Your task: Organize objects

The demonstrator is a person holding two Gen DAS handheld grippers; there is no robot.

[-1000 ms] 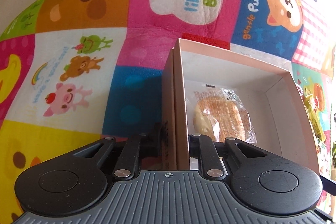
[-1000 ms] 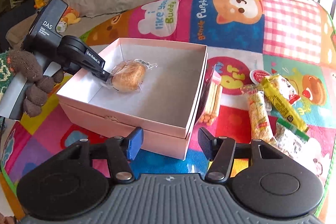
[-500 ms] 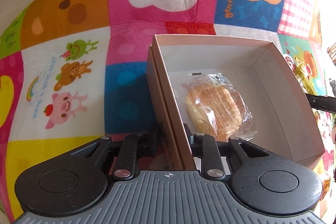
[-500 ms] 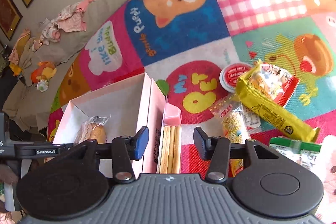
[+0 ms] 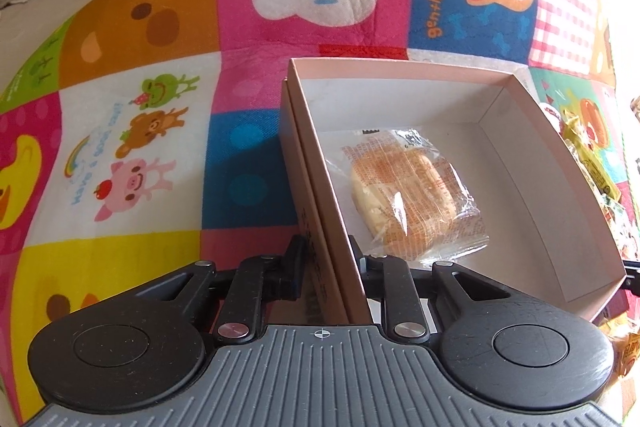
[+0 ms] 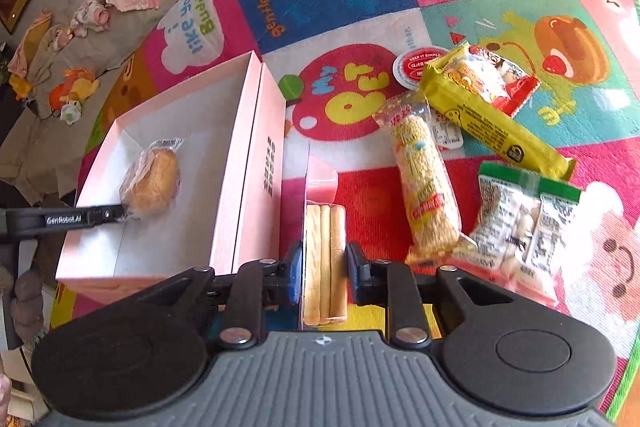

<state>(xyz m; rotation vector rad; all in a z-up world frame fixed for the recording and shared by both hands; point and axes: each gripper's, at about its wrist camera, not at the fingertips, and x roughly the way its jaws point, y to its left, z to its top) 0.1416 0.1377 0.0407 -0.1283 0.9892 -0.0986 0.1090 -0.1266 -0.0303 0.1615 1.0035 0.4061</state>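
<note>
Pink box (image 5: 320,187) wall pinched by L tongs (image 5: 326,259), R tongs (image 6: 322,267) clamping biscuit-stick pack (image 6: 324,247)

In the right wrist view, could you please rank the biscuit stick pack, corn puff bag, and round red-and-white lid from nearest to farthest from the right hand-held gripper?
1. Biscuit stick pack: between the right hand-held gripper fingers.
2. Corn puff bag: right, on the mat.
3. Round red-and-white lid: farther back, right.
</note>
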